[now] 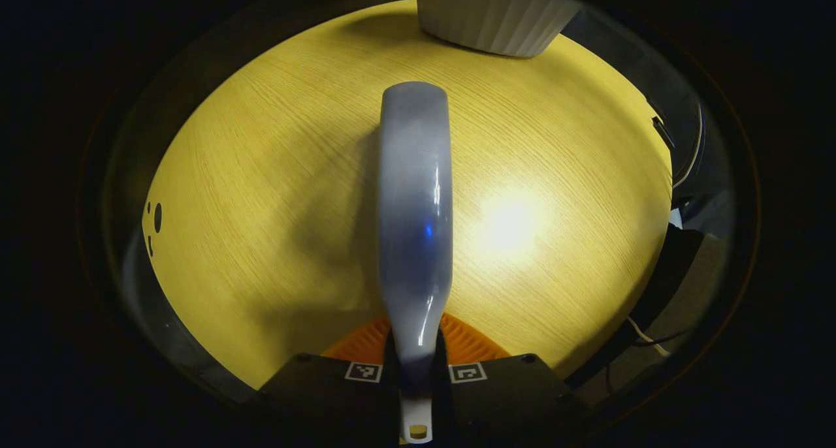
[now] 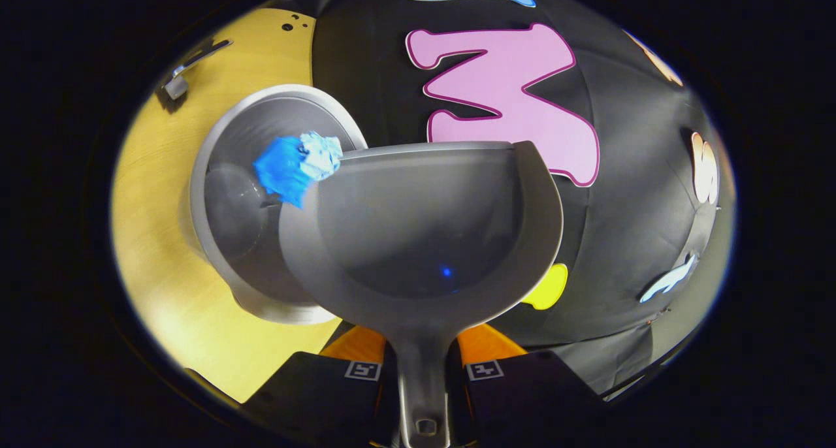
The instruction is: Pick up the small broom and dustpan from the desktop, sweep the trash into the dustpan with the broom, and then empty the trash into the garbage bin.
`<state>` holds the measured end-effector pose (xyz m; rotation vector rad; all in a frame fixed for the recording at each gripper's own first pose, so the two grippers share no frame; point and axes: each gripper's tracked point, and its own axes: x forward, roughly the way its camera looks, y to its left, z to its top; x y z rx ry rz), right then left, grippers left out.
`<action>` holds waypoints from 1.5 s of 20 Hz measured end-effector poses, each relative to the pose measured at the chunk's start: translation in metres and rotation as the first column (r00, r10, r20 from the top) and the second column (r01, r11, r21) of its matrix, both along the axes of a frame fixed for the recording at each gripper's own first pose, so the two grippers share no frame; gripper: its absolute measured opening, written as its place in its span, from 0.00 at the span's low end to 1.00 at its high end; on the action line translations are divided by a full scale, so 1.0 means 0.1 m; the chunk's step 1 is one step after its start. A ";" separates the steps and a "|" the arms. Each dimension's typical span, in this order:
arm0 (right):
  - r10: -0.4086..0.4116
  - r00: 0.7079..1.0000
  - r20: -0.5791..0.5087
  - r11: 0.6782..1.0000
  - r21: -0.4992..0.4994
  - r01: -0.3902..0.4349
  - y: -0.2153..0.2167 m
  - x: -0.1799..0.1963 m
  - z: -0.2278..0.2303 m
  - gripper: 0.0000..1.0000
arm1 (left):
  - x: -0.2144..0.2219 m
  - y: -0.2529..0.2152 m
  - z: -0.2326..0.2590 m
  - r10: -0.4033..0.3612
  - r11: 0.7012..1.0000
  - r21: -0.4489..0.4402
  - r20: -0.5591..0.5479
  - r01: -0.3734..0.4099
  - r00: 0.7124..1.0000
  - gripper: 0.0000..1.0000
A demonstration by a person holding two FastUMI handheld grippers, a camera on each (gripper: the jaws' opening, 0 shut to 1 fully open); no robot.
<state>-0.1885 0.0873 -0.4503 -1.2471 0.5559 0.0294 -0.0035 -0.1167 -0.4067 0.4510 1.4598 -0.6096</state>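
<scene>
Desktop (image 1: 261,174) of yellow wood spreads under the broom (image 1: 415,219), clamped by its handle in the left gripper (image 1: 416,363). Beside it, the garbage bin (image 2: 261,239) stands open. Over its rim tilts the dustpan (image 2: 424,232), handle pinched in the right gripper (image 2: 423,369), blue crumpled trash (image 2: 294,164) at its lip.

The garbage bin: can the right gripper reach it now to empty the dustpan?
Probably yes. The right gripper holds the dustpan by its handle, tilted with its lip over the rim of the garbage bin. The blue trash already sits at that lip above the bin's opening, and nothing lies between.
</scene>
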 end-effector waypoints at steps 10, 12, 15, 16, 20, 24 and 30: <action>-0.004 1.000 0.011 0.999 -0.042 0.005 -0.04 0.08 0.10 0.33 | -0.01 0.01 -0.01 -0.004 1.000 0.003 -0.003 0.004 1.000 0.26; -0.019 1.000 0.008 1.000 -0.015 0.019 -0.05 0.08 0.10 0.32 | 0.00 0.00 -0.02 -0.003 1.000 0.002 -0.002 0.003 1.000 0.23; -0.069 0.998 0.004 0.995 0.072 0.069 -0.08 0.10 0.10 0.32 | -0.01 0.00 -0.02 -0.002 1.000 0.001 -0.002 0.002 1.000 0.23; -0.092 0.996 0.001 0.990 0.112 0.091 -0.09 0.09 0.10 0.32 | 0.00 0.00 -0.01 -0.002 1.000 0.002 -0.001 0.002 1.000 0.23; -0.190 0.981 -0.041 0.942 0.273 0.193 -0.17 0.03 0.05 0.32 | 0.00 0.00 0.00 -0.002 1.000 0.000 -0.001 0.002 1.000 0.23; -0.275 0.953 -0.129 0.808 0.507 0.302 -0.07 -0.15 -0.08 0.33 | -0.01 0.00 0.00 -0.001 1.000 0.001 -0.002 0.001 1.000 0.23; -0.293 0.909 -0.297 0.400 0.825 0.399 0.31 -0.37 0.00 0.37 | -0.02 0.00 -0.01 0.006 1.000 -0.001 0.005 -0.006 1.000 0.23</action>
